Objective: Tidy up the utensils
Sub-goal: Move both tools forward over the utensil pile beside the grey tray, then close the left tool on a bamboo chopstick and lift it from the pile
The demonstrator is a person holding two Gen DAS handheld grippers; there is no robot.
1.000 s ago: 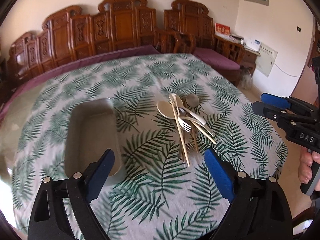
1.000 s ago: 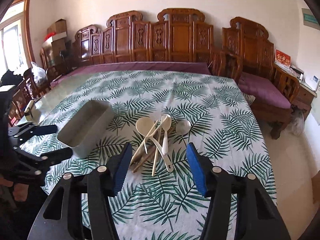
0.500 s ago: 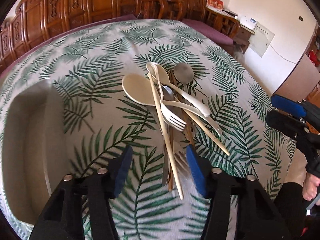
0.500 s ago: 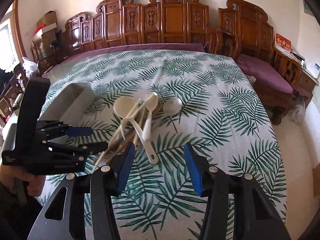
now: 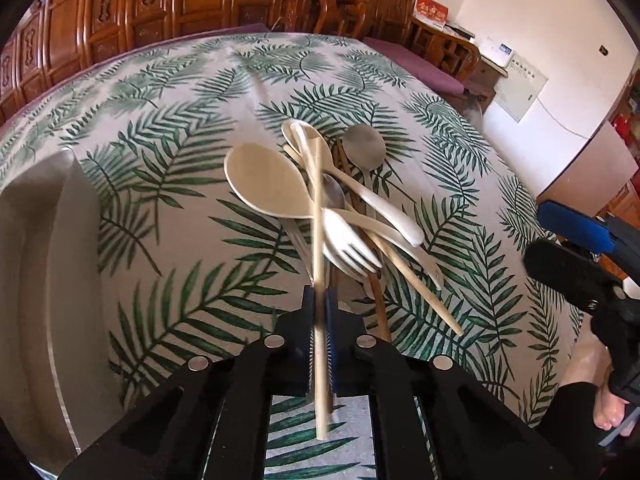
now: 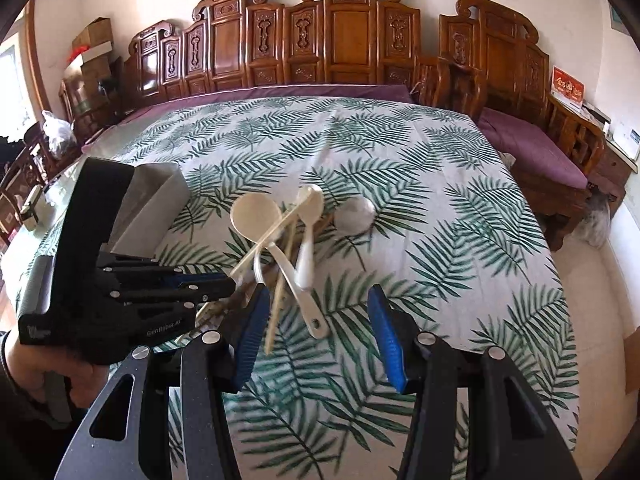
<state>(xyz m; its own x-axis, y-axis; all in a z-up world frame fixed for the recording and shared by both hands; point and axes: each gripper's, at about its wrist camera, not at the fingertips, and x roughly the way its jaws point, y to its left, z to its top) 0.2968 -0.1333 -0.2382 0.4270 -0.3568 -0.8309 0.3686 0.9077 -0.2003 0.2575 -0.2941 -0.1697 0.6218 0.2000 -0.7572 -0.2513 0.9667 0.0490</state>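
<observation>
A pile of utensils (image 5: 340,208) lies mid-table: a cream rice paddle (image 5: 268,184), a white fork (image 5: 352,252), a white ladle spoon (image 5: 384,204), a metal spoon (image 5: 364,148) and chopsticks. My left gripper (image 5: 320,300) is shut on a cream chopstick (image 5: 319,280) at the pile's near end. In the right wrist view the left gripper (image 6: 216,284) meets the pile (image 6: 288,240) from the left. My right gripper (image 6: 316,332) is open and empty, just short of the ladle spoon's handle (image 6: 316,320).
A grey rectangular tray (image 5: 44,280) stands to the left of the pile, also in the right wrist view (image 6: 148,208). The leaf-print tablecloth (image 6: 440,240) covers the table. Carved wooden benches (image 6: 340,40) with purple cushions line the far and right sides.
My left gripper moved forward and down to the pile and shut on the cream chopstick. My right gripper moved closer to the pile, still open.
</observation>
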